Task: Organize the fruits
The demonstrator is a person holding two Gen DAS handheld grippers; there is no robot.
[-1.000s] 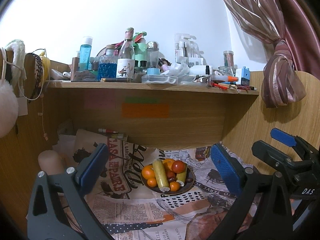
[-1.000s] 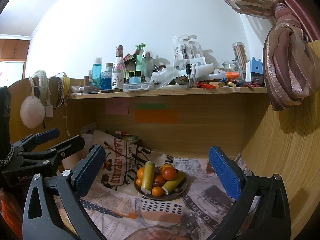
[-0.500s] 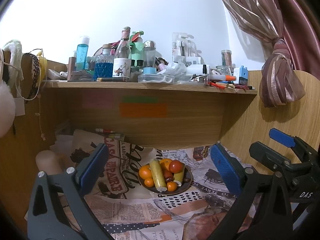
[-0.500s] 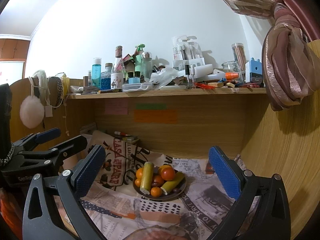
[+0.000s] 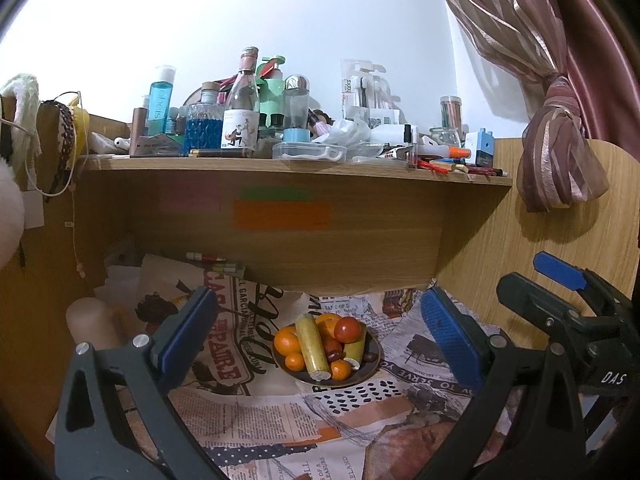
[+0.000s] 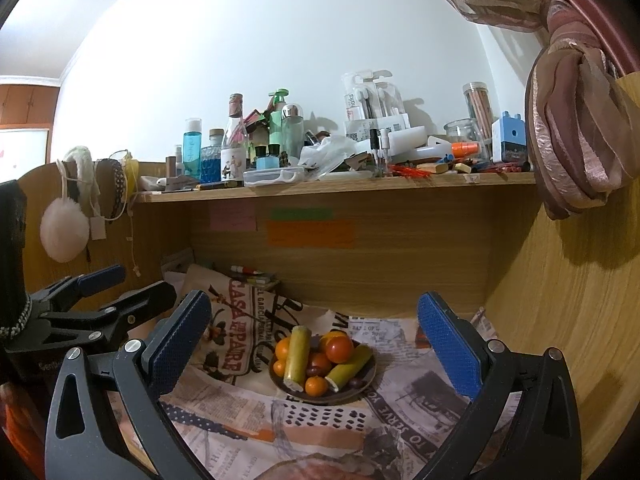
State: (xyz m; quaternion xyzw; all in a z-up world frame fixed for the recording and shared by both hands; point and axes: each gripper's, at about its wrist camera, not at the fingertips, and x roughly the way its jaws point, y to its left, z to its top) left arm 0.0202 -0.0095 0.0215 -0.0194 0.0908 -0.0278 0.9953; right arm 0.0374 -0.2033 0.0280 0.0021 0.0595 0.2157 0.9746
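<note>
A dark round plate (image 5: pixel 370 368) (image 6: pixel 368 376) of fruit sits on newspaper under the shelf. It holds oranges (image 5: pixel 287 339), a red tomato (image 5: pixel 347 329) (image 6: pixel 339 349), yellow-green sticks (image 5: pixel 311 348) (image 6: pixel 297 353) and small dark fruits. My left gripper (image 5: pixel 320 338) is open and empty, well in front of the plate. My right gripper (image 6: pixel 314 342) is open and empty, also in front of it. The right gripper shows in the left wrist view (image 5: pixel 568 304); the left one shows in the right wrist view (image 6: pixel 92 312).
A wooden shelf (image 5: pixel 280 162) crowded with bottles and stationery overhangs the desk. Newspaper (image 5: pixel 280 412) covers the desk. Wooden side panels stand left and right. A beige cylinder (image 5: pixel 90 322) stands at the left. A tied curtain (image 5: pixel 556 160) hangs at the right.
Both grippers have drifted slightly back and up from the plate, so it looks a little smaller. Nothing was taken hold of.
</note>
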